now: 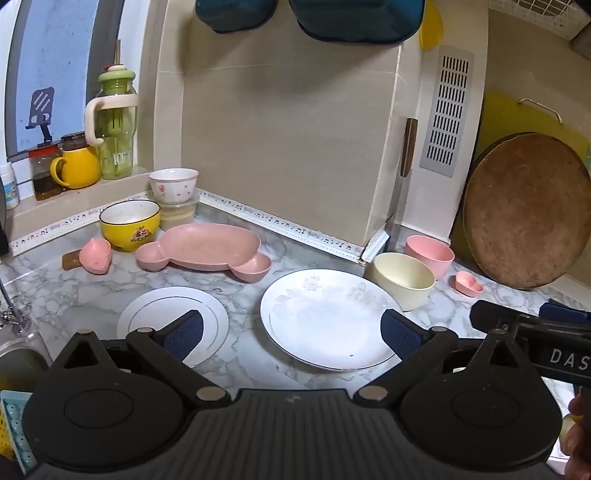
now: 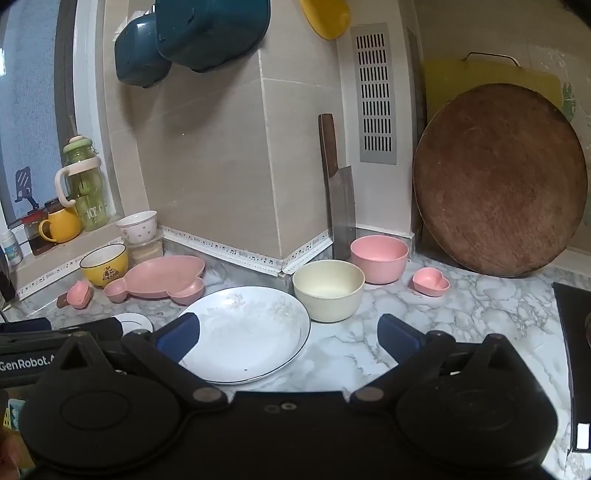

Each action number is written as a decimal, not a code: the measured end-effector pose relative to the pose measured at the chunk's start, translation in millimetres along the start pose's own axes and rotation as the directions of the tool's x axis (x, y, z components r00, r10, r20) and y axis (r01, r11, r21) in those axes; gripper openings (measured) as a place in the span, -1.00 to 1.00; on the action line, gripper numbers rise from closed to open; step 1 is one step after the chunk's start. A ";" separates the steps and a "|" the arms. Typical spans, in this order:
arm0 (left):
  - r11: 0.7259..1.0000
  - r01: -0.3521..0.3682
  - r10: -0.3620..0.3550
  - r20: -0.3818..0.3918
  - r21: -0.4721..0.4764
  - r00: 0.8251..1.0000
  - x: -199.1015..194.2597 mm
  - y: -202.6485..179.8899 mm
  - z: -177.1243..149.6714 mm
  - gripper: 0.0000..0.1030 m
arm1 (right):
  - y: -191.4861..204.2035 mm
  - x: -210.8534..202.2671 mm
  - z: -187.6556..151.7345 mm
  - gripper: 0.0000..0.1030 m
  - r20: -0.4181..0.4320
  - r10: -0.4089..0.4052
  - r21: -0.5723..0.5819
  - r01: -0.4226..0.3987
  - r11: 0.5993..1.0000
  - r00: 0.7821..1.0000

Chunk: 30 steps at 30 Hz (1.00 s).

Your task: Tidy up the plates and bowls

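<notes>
A large white plate [image 1: 325,317] [image 2: 247,336] lies on the marble counter, with a smaller white plate [image 1: 173,325] [image 2: 133,322] to its left. Behind them sit a pink divided dish [image 1: 207,247] [image 2: 162,277], a yellow bowl [image 1: 130,223] [image 2: 104,264], a white flowered bowl [image 1: 173,184] [image 2: 137,226], a cream bowl [image 1: 404,278] [image 2: 328,290], a pink bowl [image 1: 428,254] [image 2: 379,258] and two small pink heart dishes [image 1: 95,255] [image 2: 430,281]. My left gripper [image 1: 293,334] hovers open over the gap between the two plates. My right gripper [image 2: 288,338] hovers open over the large plate's right edge, holding nothing.
A round wooden board [image 2: 498,181] and a yellow board lean on the right wall. A cleaver [image 2: 338,199] stands against the tiled corner. A green jug [image 1: 114,125], yellow mug [image 1: 77,166] and jars fill the window ledge. Teal basins [image 2: 192,33] hang overhead. A dark stove edge [image 2: 572,332] lies far right.
</notes>
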<state>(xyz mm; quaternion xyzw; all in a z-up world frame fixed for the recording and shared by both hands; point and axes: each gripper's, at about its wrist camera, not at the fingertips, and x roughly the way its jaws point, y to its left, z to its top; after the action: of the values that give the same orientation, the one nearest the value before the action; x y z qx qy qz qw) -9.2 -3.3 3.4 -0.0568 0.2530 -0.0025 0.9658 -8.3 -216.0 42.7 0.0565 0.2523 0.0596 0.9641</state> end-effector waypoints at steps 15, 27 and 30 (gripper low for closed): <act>1.000 -0.014 0.014 0.033 -0.004 0.999 -3.0 1.1 1.8 1.00 | 1.6 -1.0 1.5 1.00 0.003 -0.008 -0.009 0.008 1.000 1.000; 1.000 0.002 -0.002 0.034 -0.018 0.999 -4.4 7.3 -0.5 1.00 | 7.5 -1.3 1.5 1.00 -0.002 -0.011 -0.021 0.011 1.000 1.000; 1.000 0.001 0.000 0.031 -0.020 1.000 -4.5 7.5 -1.2 1.00 | 8.4 -1.7 1.1 1.00 -0.001 -0.011 -0.021 0.011 1.000 1.000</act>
<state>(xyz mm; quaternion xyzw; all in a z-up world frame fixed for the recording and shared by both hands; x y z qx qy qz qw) -13.9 4.1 3.8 -0.0665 0.2379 0.0005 0.9690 -9.9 -208.0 45.6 0.0449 0.2525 0.0569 0.9649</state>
